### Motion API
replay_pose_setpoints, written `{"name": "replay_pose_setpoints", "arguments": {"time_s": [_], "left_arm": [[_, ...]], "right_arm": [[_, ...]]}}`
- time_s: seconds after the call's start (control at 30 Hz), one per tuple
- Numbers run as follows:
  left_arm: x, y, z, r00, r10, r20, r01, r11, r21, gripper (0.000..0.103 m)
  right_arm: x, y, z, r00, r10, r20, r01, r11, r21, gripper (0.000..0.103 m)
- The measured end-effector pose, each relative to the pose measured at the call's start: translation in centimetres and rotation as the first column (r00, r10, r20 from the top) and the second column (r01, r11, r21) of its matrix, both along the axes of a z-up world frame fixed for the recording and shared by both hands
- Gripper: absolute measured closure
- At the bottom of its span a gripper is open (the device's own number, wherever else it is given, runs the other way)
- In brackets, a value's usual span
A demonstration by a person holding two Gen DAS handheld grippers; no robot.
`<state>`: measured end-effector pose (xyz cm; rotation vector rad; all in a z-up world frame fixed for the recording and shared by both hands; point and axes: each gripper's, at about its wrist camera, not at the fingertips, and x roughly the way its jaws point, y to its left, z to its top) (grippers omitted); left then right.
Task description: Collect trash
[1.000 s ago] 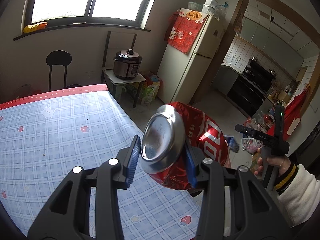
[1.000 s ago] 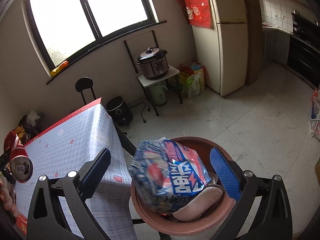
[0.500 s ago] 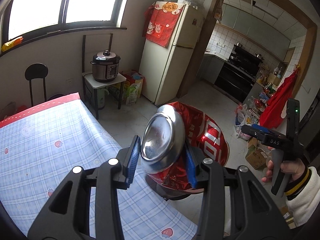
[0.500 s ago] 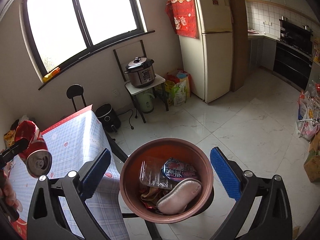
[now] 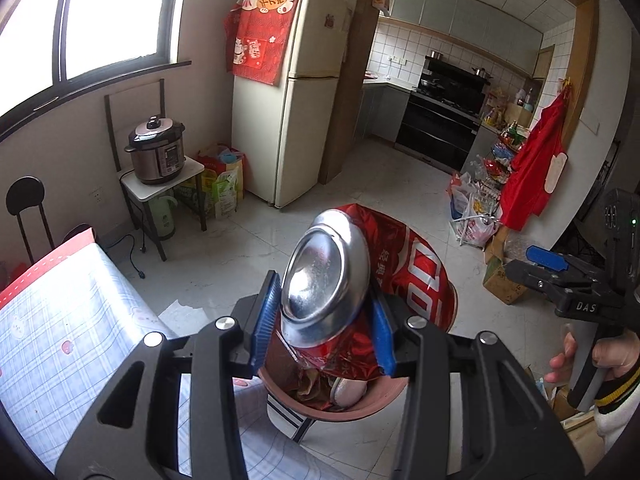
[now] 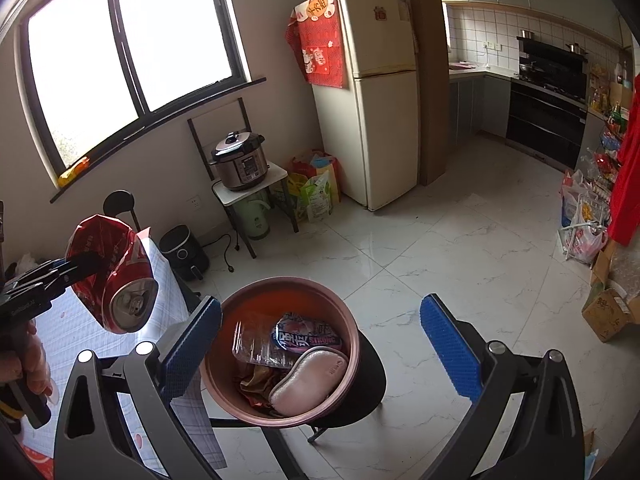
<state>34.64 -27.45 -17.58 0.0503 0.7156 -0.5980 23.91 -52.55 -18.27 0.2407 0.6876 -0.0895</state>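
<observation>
- The left gripper [image 5: 324, 320] fills the bottom centre of the left wrist view, its jaws clenched on a crushed red can [image 5: 344, 292].
- The can sits mid-frame, silver end toward the camera, above a brown bin [image 5: 352, 408] of trash.
- In the right wrist view the can [image 6: 114, 270] appears at centre left, above the bench [image 6: 80, 328] edge and left of the bin [image 6: 280, 344].
- The right gripper [image 6: 320, 344] frames the bin at the bottom of its view, jaws spread wide and empty.
- The bin, on a dark stool [image 6: 370, 376], holds a clear tray, a snack wrapper and a pink pad.
- The can looks light, thin-walled and already dented; it would likely crumple further under pressure and may have sharp creases.
- Its painted sides look slick, so holding across the flattened middle, as now, seems safest.
</observation>
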Motion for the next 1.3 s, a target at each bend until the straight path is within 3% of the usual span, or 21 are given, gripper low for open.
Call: {"name": "replay_pose_setpoints", "arguments": {"time_s": [0.1,0.17,0.27,0.33,0.57,0.7,0.83,1.3], "left_arm": [[0.4,-1.3,0.5,1.000,-0.022,0.010,0.022,1.000,-0.011,0.057],[0.4,-1.8,0.9,0.999,-0.035,0.021,0.036,0.999,-0.036,0.041],[0.1,-1.9,1.4,0.999,-0.040,0.030,0.041,0.998,-0.047,0.031],[-0.3,-1.6,1.7,0.999,-0.031,0.037,0.032,0.998,-0.047,0.031],[-2.0,1.9,3.2,0.998,0.023,0.053,-0.022,1.000,-0.019,0.019],[-3.7,4.7,4.6,0.995,0.059,0.082,-0.060,0.998,0.015,0.009],[-6.3,7.7,6.2,0.986,0.104,0.133,-0.111,0.993,0.044,0.006],[-14.3,19.5,11.8,0.944,0.242,0.223,-0.252,0.968,0.017,0.006]], "right_arm": [[-0.4,-0.6,-0.1,1.000,-0.018,-0.005,0.018,1.000,-0.002,0.005],[-0.6,-0.9,-0.2,1.000,-0.026,-0.006,0.026,1.000,-0.001,0.005],[-0.7,-0.9,-0.2,0.999,-0.031,-0.008,0.031,1.000,0.002,0.005],[-0.6,-0.7,-0.2,0.999,-0.029,-0.015,0.029,1.000,0.002,0.005],[-0.7,1.3,1.1,1.000,-0.009,-0.014,0.009,1.000,0.022,0.005],[-1.6,4.2,3.0,1.000,-0.002,0.001,0.003,1.000,-0.018,0.005],[-3.0,7.4,5.2,1.000,0.008,0.021,-0.007,0.999,-0.044,0.005],[-9.3,17.9,12.5,0.992,0.042,0.116,-0.028,0.992,-0.119,0.005]]}}
